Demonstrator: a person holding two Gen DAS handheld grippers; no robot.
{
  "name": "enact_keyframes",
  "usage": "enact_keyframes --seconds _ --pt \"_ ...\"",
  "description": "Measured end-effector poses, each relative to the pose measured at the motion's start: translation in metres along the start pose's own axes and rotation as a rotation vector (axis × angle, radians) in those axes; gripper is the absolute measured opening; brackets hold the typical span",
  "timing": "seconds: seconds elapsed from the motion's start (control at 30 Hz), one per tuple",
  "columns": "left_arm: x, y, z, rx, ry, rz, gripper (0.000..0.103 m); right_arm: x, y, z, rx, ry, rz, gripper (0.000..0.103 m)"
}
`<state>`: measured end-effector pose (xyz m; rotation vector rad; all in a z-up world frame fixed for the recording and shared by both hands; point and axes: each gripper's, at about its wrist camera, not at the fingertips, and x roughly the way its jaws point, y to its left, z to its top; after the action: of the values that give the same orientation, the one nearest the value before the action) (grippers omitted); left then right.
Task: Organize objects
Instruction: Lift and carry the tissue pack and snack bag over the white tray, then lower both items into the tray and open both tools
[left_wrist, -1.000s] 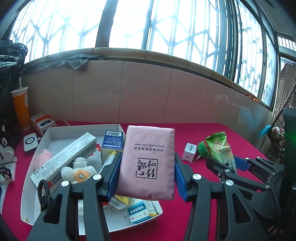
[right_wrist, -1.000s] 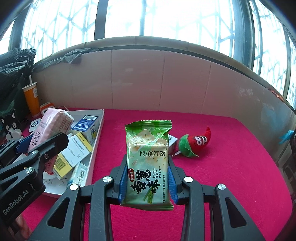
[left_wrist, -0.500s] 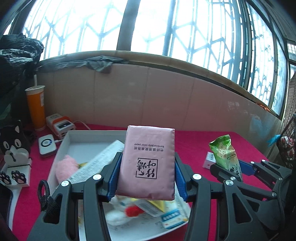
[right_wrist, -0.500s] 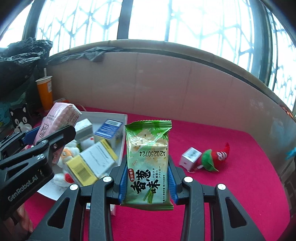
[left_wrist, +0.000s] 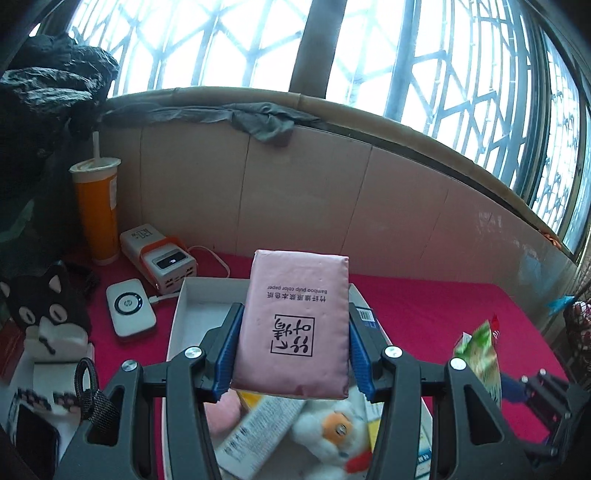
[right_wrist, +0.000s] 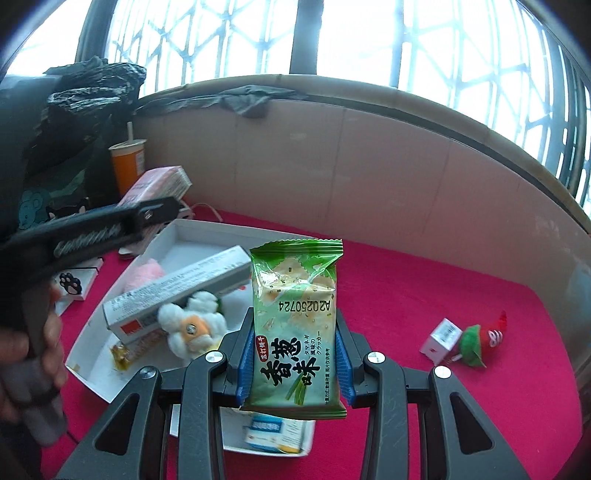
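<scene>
Above a white tray (right_wrist: 173, 236) on the red table (right_wrist: 424, 288), the left tool (left_wrist: 293, 354) clamps a pink tissue pack (left_wrist: 295, 325), while the right tool (right_wrist: 295, 363) grips a green cracker packet (right_wrist: 297, 325); a small white box (right_wrist: 443, 338) lies at 3 o'clock.

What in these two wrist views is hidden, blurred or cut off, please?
- Left wrist view: pink tissue pack in the left gripper covers the white box's middle; the contents below are blurred.
- Right wrist view: green cracker packet hides the box's right side.
- Small white carton: print too small.
</scene>
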<state>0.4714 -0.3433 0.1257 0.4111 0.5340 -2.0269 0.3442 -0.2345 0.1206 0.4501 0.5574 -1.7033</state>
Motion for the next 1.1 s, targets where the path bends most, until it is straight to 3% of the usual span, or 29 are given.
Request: enact_keyframes --seconds 0.2,0.43,0.47,0.6,0.73,1.1 --pt "0.023 0.013 0.013 -0.018 0.055 -0.003 0.051 0.019 0.022 0.014 -0.018 0.022 0.039 0.040" --pt "0.021 0.017 0.018 -0.022 0.035 0.006 0.051 0.056 0.044 0.028 -0.042 0.049 0.037 0.041" --pt "0.021 0.018 0.018 -0.024 0.034 0.007 0.059 0.063 0.046 0.028 -0.048 0.066 0.044 0.041" --pt "0.015 0.023 0.014 -0.053 0.010 0.032 0.092 0.064 0.041 0.021 -0.031 0.064 0.037 0.059" --pt "0.004 0.019 0.011 -0.055 -0.032 0.072 0.096 0.051 0.027 0.015 -0.001 0.037 0.022 0.074" --pt "-0.012 -0.032 0.009 -0.007 -0.053 0.013 0.096 0.026 -0.016 -0.002 0.085 0.026 -0.022 0.084"
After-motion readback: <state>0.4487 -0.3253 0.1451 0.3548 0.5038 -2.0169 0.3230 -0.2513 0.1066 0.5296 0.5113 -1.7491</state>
